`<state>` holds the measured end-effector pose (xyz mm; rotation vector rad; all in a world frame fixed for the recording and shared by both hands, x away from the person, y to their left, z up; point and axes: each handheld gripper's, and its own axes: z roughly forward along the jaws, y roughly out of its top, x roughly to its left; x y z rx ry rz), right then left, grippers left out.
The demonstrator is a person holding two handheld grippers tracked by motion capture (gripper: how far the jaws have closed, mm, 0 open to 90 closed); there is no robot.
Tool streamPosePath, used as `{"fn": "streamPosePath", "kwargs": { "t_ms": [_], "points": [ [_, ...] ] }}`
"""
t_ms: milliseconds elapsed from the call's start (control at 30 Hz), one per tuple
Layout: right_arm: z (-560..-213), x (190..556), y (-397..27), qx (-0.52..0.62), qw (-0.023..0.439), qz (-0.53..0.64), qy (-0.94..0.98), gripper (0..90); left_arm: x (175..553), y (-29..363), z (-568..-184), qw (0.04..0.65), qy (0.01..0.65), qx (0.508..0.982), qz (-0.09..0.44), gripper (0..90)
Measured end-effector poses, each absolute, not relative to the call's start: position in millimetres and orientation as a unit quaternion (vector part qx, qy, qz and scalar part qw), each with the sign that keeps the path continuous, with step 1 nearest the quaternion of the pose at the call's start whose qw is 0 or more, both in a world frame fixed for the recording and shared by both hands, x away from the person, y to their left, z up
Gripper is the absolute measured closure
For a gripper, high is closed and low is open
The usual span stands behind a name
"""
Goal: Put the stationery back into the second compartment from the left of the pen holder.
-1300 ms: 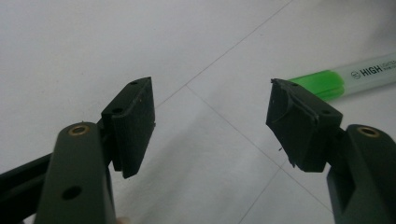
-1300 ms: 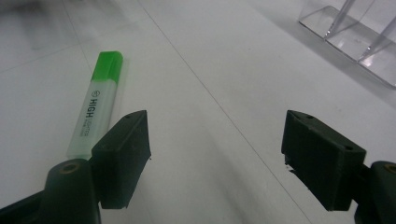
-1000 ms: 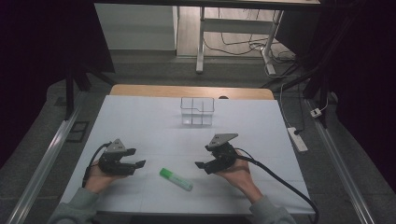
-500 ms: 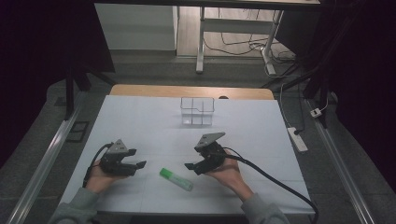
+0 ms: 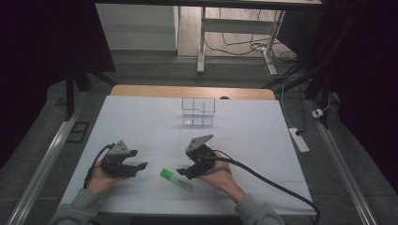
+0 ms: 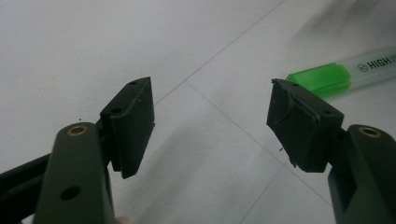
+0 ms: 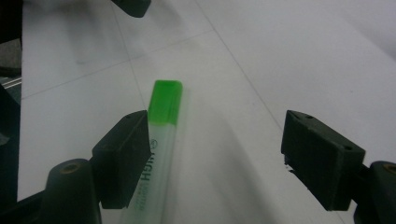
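Note:
A green-capped highlighter (image 5: pixel 176 179) lies flat on the white table near the front edge. My right gripper (image 5: pixel 183 172) stands open just right of it, tips pointing left at its cap end. In the right gripper view the highlighter (image 7: pixel 159 135) runs under the left jaw, with the right gripper (image 7: pixel 219 158) wide open above the table. My left gripper (image 5: pixel 136 165) rests open to the left of the pen, with nothing between its jaws. In the left gripper view the left gripper (image 6: pixel 210 126) is open, and the highlighter (image 6: pixel 341 74) lies beyond the right jaw.
A clear plastic box with compartments (image 5: pixel 198 111) stands at the back middle of the white table (image 5: pixel 263 136). A black cable (image 5: pixel 272 183) trails from the right gripper to the front right. A power strip (image 5: pixel 299 139) lies off the right edge.
My right gripper has moved left and down toward the highlighter's cap end. The left gripper and the highlighter have stayed in place.

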<state>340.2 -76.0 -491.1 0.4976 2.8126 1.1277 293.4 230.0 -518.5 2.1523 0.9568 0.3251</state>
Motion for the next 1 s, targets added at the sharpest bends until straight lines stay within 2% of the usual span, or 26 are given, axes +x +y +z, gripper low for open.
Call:
{"fn": "streamPosePath", "kwargs": {
  "t_ms": [1000],
  "points": [
    [-507, 336, -33, 0.13, 0.011, 0.334, 0.933, 24.3, 293, 230, -519, 0.369, 0.373, 0.842, 0.125, 31.5]
  ]
}}
